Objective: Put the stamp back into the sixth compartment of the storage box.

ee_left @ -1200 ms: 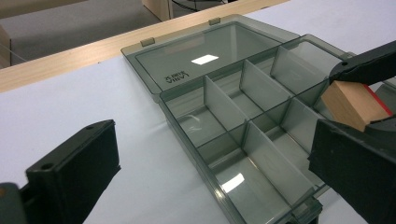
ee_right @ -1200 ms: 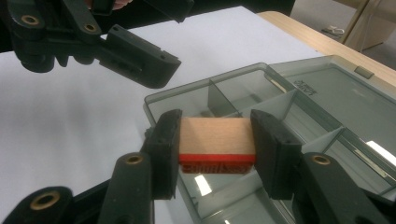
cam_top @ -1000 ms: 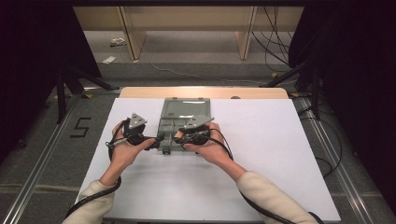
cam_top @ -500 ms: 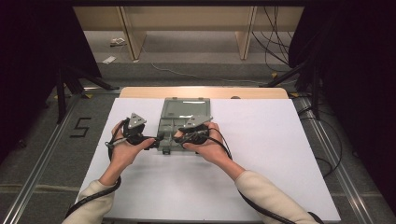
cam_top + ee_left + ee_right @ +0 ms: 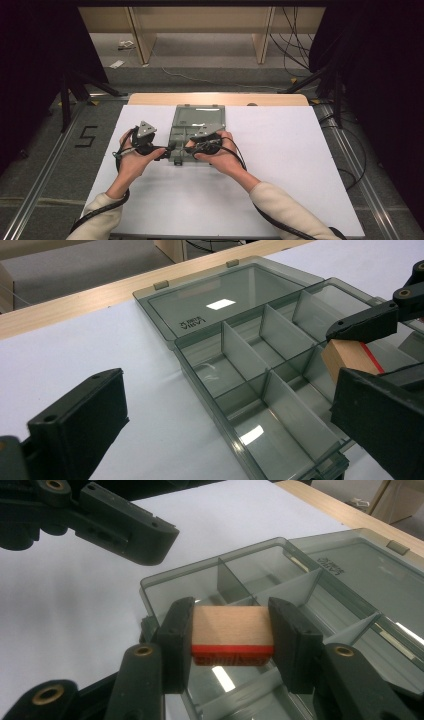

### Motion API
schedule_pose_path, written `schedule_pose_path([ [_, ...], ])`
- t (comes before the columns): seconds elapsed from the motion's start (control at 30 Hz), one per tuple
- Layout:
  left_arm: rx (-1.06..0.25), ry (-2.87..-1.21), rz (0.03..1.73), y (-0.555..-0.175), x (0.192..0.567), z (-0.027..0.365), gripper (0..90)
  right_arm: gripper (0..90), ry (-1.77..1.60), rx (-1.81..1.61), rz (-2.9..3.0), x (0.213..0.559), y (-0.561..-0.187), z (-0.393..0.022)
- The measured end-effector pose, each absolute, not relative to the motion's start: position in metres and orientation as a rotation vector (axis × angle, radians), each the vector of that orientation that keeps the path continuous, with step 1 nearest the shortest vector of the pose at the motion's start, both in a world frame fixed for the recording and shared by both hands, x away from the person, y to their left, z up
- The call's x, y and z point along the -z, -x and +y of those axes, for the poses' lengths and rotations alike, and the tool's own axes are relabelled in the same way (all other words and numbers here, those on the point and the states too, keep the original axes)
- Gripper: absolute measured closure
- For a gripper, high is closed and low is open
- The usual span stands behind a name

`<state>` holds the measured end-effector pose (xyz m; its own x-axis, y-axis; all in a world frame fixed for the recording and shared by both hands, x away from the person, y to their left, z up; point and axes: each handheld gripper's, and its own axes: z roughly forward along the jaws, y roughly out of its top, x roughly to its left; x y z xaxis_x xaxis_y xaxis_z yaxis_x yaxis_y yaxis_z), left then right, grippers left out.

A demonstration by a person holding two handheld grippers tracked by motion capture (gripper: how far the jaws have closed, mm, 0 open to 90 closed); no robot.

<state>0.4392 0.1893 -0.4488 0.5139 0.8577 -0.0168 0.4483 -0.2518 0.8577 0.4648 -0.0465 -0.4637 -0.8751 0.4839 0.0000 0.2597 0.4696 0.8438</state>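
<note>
A smoky grey clear compartment box (image 5: 198, 129) lies open at the middle of the white table, its lid (image 5: 220, 295) flat behind it. In the right gripper view my right gripper (image 5: 232, 632) is shut on a small wooden block (image 5: 231, 626) with a red band along its lower edge, held just above the box's near-left compartments (image 5: 200, 562). The same block (image 5: 350, 357) shows at the right of the left gripper view. My left gripper (image 5: 225, 430) stands wide open at the box's front left corner (image 5: 197, 382), its pads pressing on nothing. Both hands meet at the box's front edge, the left gripper (image 5: 166, 150) beside the right gripper (image 5: 191, 147).
The box's compartments, split by upright dividers (image 5: 242, 352), hold nothing that I can see. A wooden table edge (image 5: 150, 98) runs behind the white sheet (image 5: 280, 150). Dark stands and cables (image 5: 300, 30) sit on the floor beyond.
</note>
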Motion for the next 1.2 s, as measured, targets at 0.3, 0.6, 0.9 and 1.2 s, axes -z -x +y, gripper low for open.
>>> schedule_pose_path([
  [0.3, -0.590, -1.882, 1.078, -0.4394, 0.4488, 0.1892, 0.8, 55.9, -0.644, -1.359, 2.481, 0.4654, -0.4662, -0.0456],
  [0.6, -0.590, -1.879, 1.080, -0.4397, 0.4487, 0.1900, 0.8, 55.9, -0.649, -1.357, 2.487, 0.4681, -0.4668, -0.0430],
  [0.9, -0.588, -1.879, 1.081, -0.4398, 0.4490, 0.1896, 0.8, 55.9, -0.651, -1.350, 2.492, 0.4706, -0.4677, -0.0420],
  [1.2, -0.586, -1.879, 1.080, -0.4398, 0.4490, 0.1896, 0.9, 55.7, -0.657, -1.352, 2.486, 0.4718, -0.4682, -0.0418],
])
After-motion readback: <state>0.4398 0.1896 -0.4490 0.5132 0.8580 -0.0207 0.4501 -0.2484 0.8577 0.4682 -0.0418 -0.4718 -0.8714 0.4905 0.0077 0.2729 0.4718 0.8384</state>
